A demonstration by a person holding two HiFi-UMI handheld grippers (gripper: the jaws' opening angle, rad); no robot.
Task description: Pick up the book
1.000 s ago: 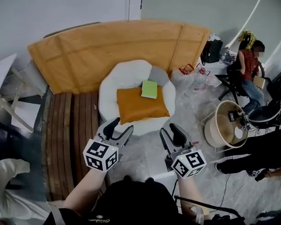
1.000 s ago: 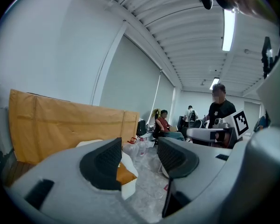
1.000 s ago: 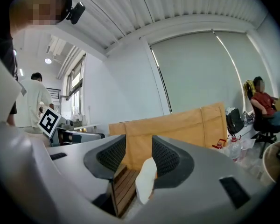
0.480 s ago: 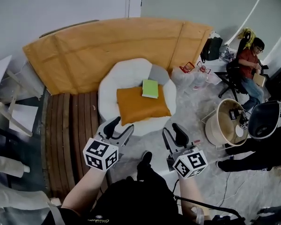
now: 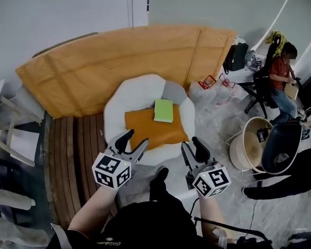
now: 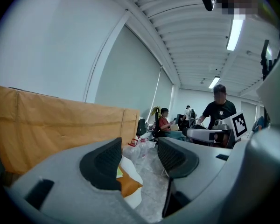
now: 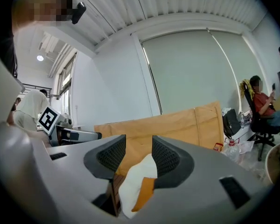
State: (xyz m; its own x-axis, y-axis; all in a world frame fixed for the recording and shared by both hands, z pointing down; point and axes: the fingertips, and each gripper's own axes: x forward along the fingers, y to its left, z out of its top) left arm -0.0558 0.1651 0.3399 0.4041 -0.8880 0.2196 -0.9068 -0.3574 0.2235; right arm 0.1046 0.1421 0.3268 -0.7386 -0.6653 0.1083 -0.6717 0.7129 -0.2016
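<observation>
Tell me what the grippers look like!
The left gripper and right gripper are each grey plastic with two black, ribbed pads. Each carries a white cube printed with black square markers. The person wears a black top.

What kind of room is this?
Probably an office or lab workspace: a person sits in an office chair, cardboard sheets lean on the wall, and a white armchair holds a book.
</observation>
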